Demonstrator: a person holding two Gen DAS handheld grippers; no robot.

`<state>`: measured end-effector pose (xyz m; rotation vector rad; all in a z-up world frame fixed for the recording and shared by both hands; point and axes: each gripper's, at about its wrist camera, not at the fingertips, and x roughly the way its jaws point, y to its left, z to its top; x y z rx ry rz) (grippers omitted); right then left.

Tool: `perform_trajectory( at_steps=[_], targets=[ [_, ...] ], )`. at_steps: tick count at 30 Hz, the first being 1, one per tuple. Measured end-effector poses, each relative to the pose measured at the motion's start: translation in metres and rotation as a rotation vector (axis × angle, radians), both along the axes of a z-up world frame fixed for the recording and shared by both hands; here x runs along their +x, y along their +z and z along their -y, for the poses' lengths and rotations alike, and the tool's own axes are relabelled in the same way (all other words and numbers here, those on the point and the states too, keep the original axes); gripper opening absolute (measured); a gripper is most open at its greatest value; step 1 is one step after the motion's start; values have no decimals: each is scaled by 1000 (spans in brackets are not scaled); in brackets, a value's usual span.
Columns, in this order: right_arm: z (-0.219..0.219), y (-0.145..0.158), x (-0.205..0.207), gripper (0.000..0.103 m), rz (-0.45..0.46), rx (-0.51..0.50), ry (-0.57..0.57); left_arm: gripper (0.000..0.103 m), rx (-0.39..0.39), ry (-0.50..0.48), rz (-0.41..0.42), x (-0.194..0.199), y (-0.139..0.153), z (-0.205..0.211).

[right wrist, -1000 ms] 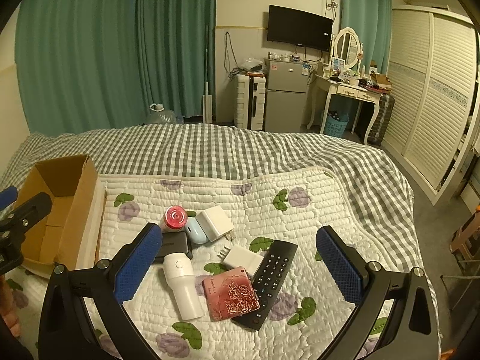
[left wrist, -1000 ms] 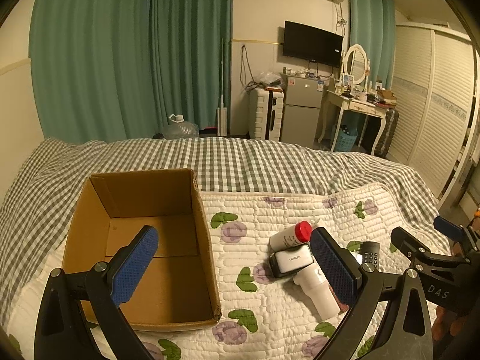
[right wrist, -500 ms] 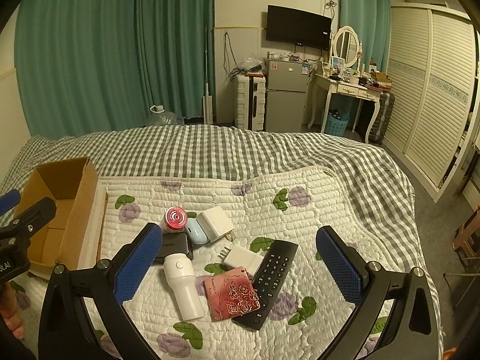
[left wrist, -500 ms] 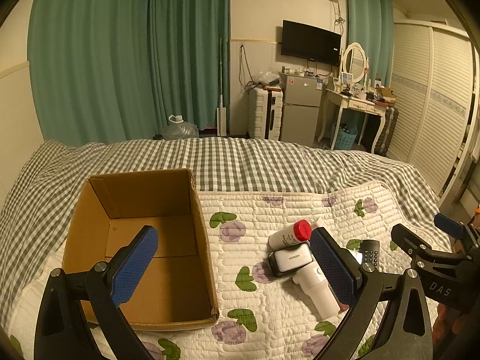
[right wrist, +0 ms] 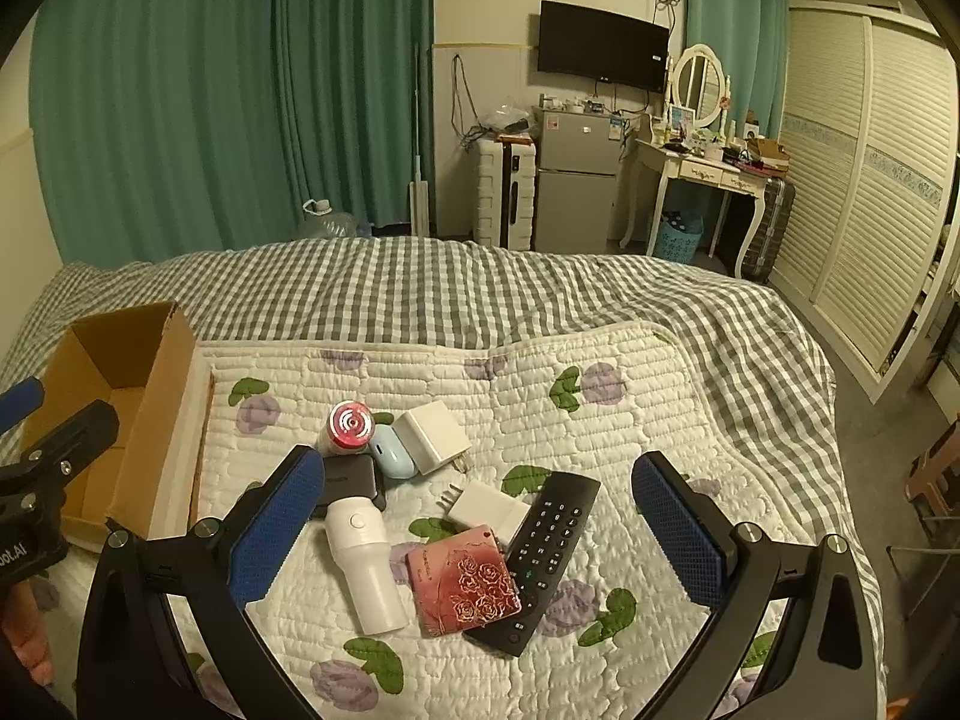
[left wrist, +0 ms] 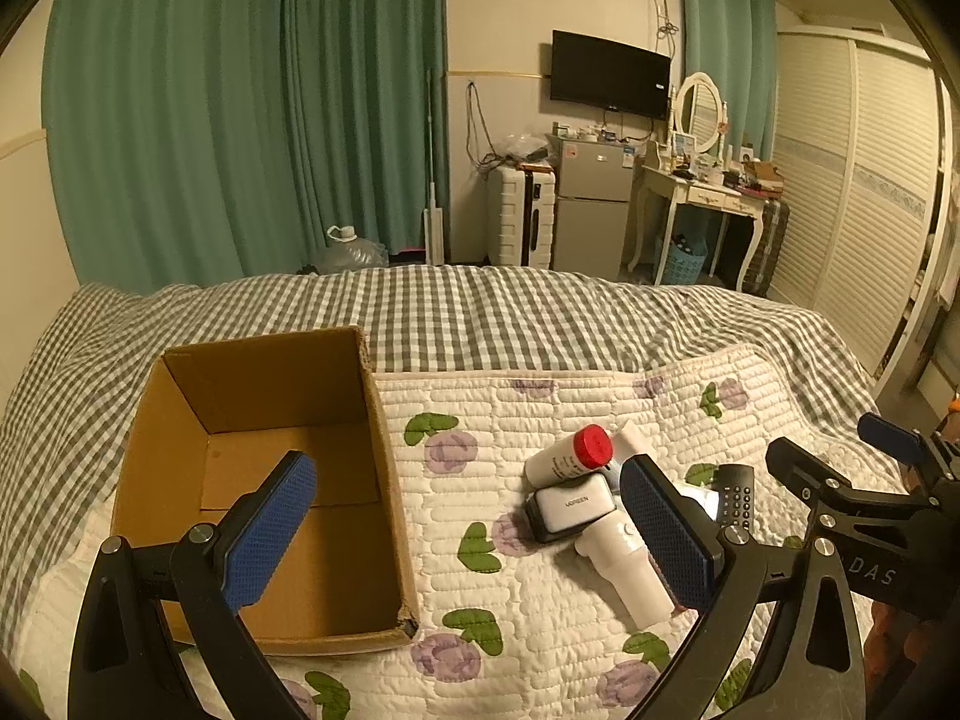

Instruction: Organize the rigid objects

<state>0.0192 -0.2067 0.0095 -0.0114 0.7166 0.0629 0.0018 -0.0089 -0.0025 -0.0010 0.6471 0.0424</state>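
An open, empty cardboard box (left wrist: 264,420) stands on the quilt at the left; it also shows in the right wrist view (right wrist: 114,384). A pile of objects lies to its right: a red-capped bottle (right wrist: 348,427), a white cylinder (right wrist: 363,558), a black remote (right wrist: 540,546), a red rose-patterned card case (right wrist: 462,579), two white chargers (right wrist: 432,435), a pale blue case (right wrist: 393,450) and a black-and-white power bank (left wrist: 570,507). My left gripper (left wrist: 468,540) is open and empty, above the box's right wall. My right gripper (right wrist: 480,540) is open and empty, above the pile.
The floral quilt (right wrist: 600,420) lies on a grey checked bedspread (right wrist: 480,294). Beyond the bed stand green curtains (right wrist: 210,90), a white suitcase, a small fridge (right wrist: 576,180), a dressing table (right wrist: 708,174) and a louvred wardrobe (right wrist: 870,180).
Both views have shifted very slightly; the box and the pile have not moved. Both grippers stay open.
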Motion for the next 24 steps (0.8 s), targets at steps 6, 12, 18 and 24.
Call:
perform_trajectory(
  at_steps=[6, 12, 18, 24],
  targets=[
    [7, 3, -3, 103, 7, -2, -2, 103, 22, 0, 7, -2, 5, 13],
    [22, 8, -5, 103, 18, -11, -9, 103, 27, 0, 14, -2, 9, 28],
    [38, 11, -4, 103, 25, -43, -6, 103, 16, 2, -4, 2, 4, 48],
    [57, -3, 3, 103, -4, -29, -39, 103, 41, -38, -44, 10, -16, 71]
  ],
)
